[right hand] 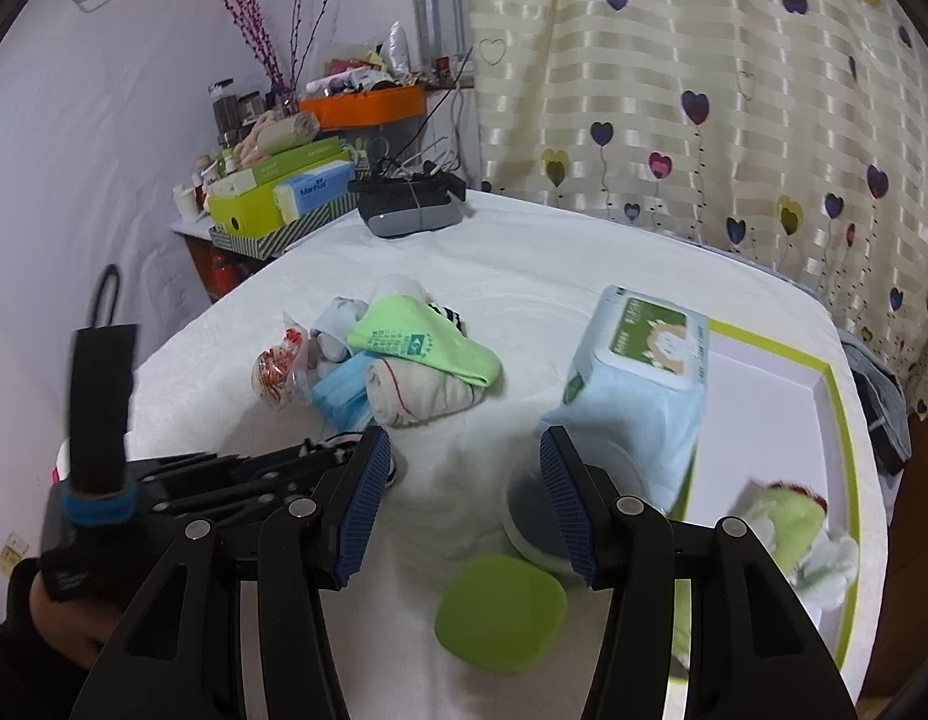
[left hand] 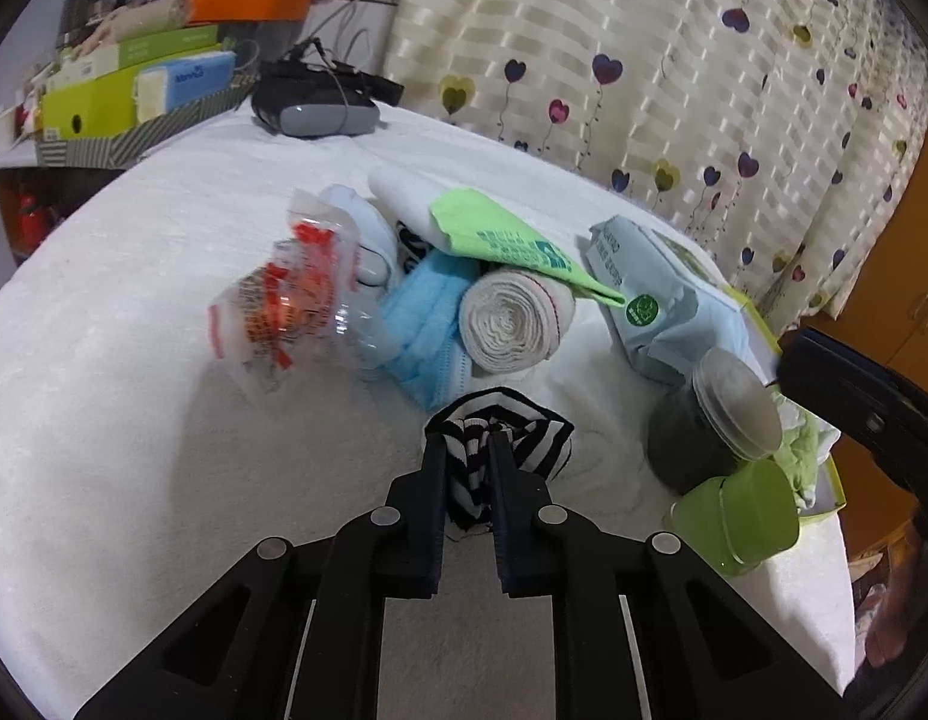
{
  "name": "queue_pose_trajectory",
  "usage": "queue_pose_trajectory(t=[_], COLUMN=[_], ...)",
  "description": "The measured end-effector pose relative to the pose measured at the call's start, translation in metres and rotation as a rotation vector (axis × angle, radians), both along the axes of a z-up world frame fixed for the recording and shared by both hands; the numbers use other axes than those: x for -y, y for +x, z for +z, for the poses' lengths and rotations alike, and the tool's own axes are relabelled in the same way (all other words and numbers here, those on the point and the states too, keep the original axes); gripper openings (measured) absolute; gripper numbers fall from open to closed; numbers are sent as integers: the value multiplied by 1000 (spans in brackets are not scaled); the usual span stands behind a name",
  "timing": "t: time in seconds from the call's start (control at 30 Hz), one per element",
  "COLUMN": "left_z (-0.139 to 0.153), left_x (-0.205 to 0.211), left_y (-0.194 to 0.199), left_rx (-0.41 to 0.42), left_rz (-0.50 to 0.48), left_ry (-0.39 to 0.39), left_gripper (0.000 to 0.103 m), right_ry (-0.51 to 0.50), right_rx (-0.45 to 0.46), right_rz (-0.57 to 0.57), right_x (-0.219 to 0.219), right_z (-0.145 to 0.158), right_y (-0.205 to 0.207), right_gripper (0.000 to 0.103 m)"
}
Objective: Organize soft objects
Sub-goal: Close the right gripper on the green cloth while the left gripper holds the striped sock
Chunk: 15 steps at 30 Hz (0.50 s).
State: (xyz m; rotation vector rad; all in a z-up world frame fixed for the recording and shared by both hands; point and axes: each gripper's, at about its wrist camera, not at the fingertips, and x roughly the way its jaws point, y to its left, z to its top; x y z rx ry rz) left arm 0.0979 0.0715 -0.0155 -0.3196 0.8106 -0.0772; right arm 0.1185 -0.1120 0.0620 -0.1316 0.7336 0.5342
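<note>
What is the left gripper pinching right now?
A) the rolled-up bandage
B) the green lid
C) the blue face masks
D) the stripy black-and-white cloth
D: in the left wrist view the left gripper has its jaws shut on the black-and-white striped cloth, while the masks, bandage and lid lie apart from it.

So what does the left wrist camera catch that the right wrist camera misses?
Only the left wrist view shows the left gripper shut on the black-and-white striped cloth, and the dark jar in full.

Only the right wrist view shows the open right gripper, the inside of the green-rimmed white box and the purple branches.

Both show the white tablecloth, the rolled bandage, the green sock, the blue masks, the wet-wipes pack and the heart-print curtain.
</note>
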Motion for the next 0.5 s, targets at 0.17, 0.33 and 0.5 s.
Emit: queue_pose_trajectory(t=[0.17,0.33,0.5], left_z=[6,9,8], left_x=[-12,-27,-42], left_y=[-8,-13,-16], left_rx=[22,36,44], left_rz=[15,42,60], left_ry=[-4,-11,-24], left_gripper=[12,12,12], right_ry=[-16,-62,-118], right_rx=[-14,-45,-121], right_rz=[40,73,81], right_x=[-23,-54,-76], right_z=[3,-3,-19], right_y=[17,42,71], right_gripper=[53,53,53])
